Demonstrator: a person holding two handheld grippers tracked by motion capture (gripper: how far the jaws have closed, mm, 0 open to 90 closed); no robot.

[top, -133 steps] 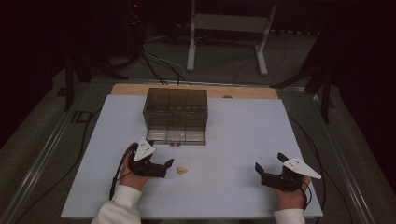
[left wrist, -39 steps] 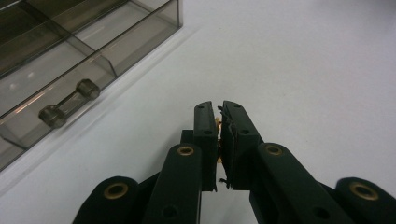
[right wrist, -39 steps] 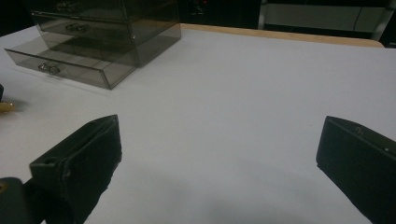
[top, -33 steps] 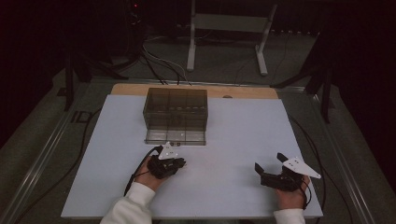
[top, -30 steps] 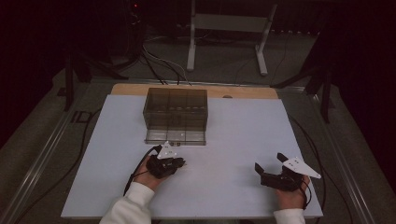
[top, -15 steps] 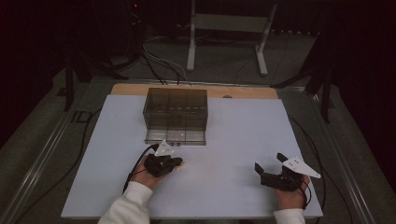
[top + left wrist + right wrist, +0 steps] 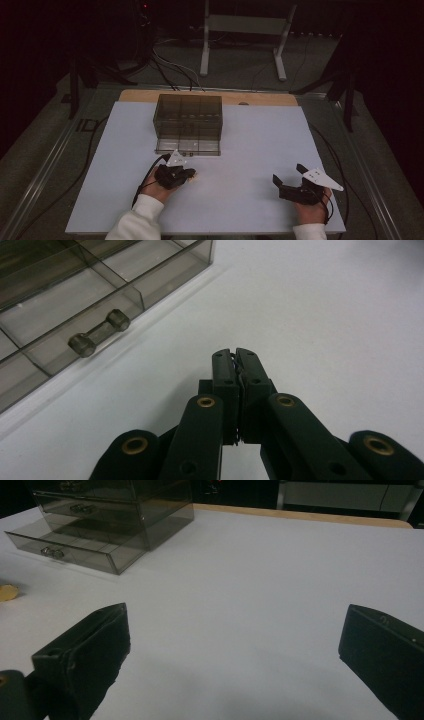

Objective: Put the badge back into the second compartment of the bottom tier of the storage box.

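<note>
A smoky clear drawer unit point(image 7: 189, 116) stands at the table's far middle, its bottom drawer point(image 7: 187, 146) pulled out. That drawer's handle point(image 7: 99, 333) is up and to the left of my left gripper point(image 7: 235, 354), whose jaws are pressed together. In the high view the left gripper point(image 7: 187, 173) points right, with a small tan piece point(image 7: 196, 175) right at its tips. I cannot tell whether the piece is held. The tan piece point(image 7: 7, 592) also sits at the left edge of the right gripper view. My right gripper point(image 7: 288, 173) rests open near the front right, nothing between its fingers point(image 7: 87, 645).
A white mat point(image 7: 260, 145) covers the table, and a wooden strip point(image 7: 260, 99) runs along its far edge. Cables point(image 7: 92, 145) trail off the left side. A metal stand point(image 7: 245, 30) is on the floor beyond the table.
Since 4.4 s ago my left gripper has moved right to the tan piece and shut there. Over the last second it has eased slightly left. The right gripper has stayed still.
</note>
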